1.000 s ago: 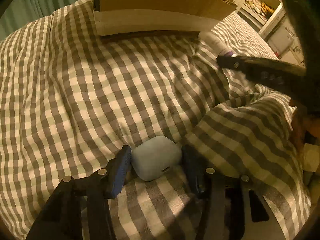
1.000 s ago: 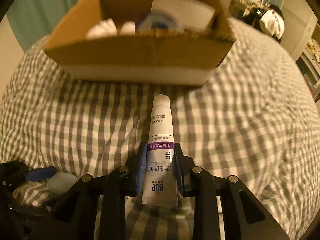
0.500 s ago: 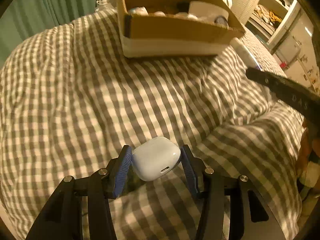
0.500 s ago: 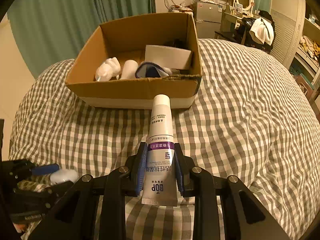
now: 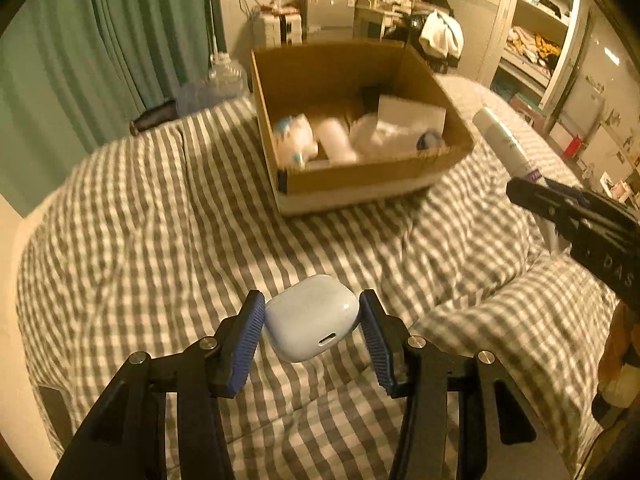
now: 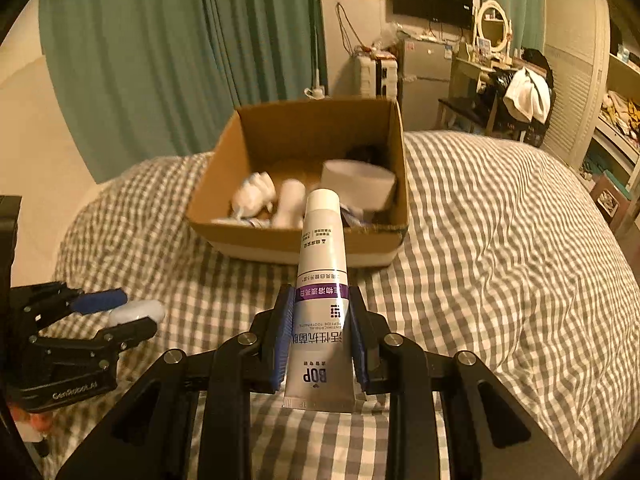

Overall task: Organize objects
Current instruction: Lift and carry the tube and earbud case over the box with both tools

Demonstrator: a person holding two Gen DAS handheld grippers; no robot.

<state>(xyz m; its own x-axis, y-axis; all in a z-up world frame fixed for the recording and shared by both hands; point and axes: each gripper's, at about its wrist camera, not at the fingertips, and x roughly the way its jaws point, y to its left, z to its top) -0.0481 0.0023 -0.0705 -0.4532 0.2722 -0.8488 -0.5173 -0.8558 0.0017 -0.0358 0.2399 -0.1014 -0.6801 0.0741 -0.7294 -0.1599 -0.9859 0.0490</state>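
My left gripper (image 5: 312, 316) is shut on a white earbud case (image 5: 310, 316) and holds it above the checked bedspread, well short of the cardboard box (image 5: 360, 178). My right gripper (image 6: 320, 320) is shut on a white and purple toothpaste tube (image 6: 322, 280), cap pointing at the box (image 6: 304, 244). The tube (image 5: 506, 142) and right gripper (image 5: 560, 204) also show at the right of the left wrist view. The left gripper (image 6: 116, 312) with the case (image 6: 138, 311) shows at the left of the right wrist view.
The open box holds several white items and a white card (image 6: 358, 182). The checked bedspread (image 5: 160, 220) has folds at the right. Green curtains (image 6: 160, 60) hang behind the bed. Shelves (image 5: 532, 40) and a dresser stand at the far right.
Both grippers have risen from the bedspread with their objects, the earbud case lifted off the cloth. The box interior has come into view in both wrist cameras.
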